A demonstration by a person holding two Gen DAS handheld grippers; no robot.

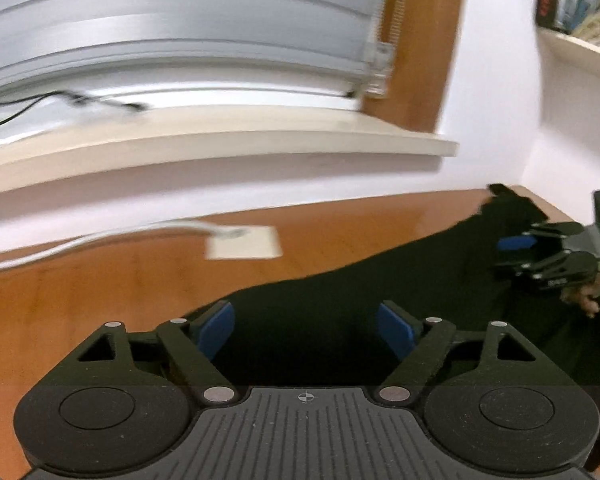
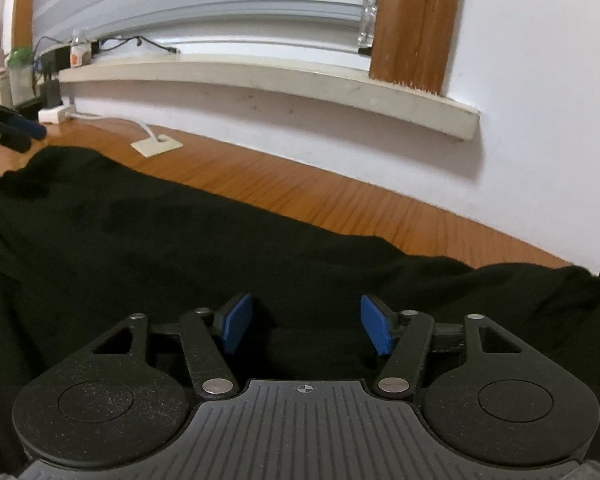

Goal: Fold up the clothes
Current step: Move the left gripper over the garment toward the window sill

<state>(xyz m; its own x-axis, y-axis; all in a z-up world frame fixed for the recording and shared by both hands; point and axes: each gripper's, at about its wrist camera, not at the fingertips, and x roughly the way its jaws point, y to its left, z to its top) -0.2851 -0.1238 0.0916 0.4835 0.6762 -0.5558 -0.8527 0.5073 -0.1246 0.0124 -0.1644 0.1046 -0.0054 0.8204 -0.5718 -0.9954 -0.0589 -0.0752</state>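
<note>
On the tabletop (image 2: 300,184): black garment (image 2: 180,248) lay lengthwise across both grippers.
Left gripper (image 1: 306,332) and right gripper (image 2: 306,326) fingers spread, pinching nothing; cloth directly beneath.

left tool (image 1: 306,330): I've got it tipped downward, blue pads spread wide, nothing pinched between them
right tool (image 2: 307,326): angled down too, pads apart but narrower than the left, not squeezing anything
hand (image 1: 588,298): fingers just peeking behind my right tool

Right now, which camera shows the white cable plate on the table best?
The right wrist view: the cable plate looks sharp there, cord entering its hole. The left wrist view shows it blurred by motion.
</note>
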